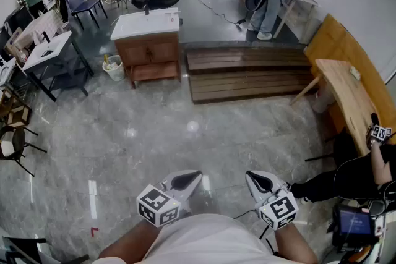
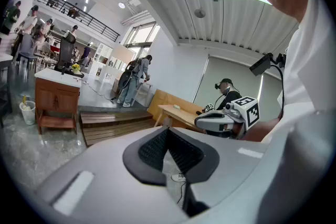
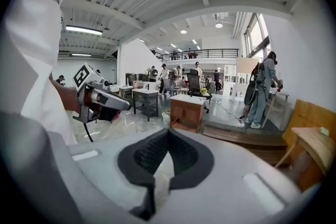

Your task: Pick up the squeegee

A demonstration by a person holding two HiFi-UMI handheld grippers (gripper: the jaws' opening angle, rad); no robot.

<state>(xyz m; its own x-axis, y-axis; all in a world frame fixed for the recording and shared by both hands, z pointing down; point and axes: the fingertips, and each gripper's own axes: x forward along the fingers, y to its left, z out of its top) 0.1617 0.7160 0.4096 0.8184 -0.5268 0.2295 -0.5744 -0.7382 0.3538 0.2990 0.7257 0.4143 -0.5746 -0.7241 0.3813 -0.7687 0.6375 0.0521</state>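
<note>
I cannot make out a squeegee in any view. In the head view both grippers are held close to the body, low in the frame, over a grey stone floor. My left gripper points ahead with its jaws together and nothing between them; the left gripper view shows its dark pads meeting at the tips. My right gripper sits beside it, a hand's width away, also shut and empty, its pads touching. Each gripper appears in the other's view: the right gripper and the left gripper.
A wooden cabinet with a white top stands ahead, a small bin at its left. A low slatted wooden platform lies beyond. A wooden table and a seated person are at the right. Desks, chairs and people fill the far left.
</note>
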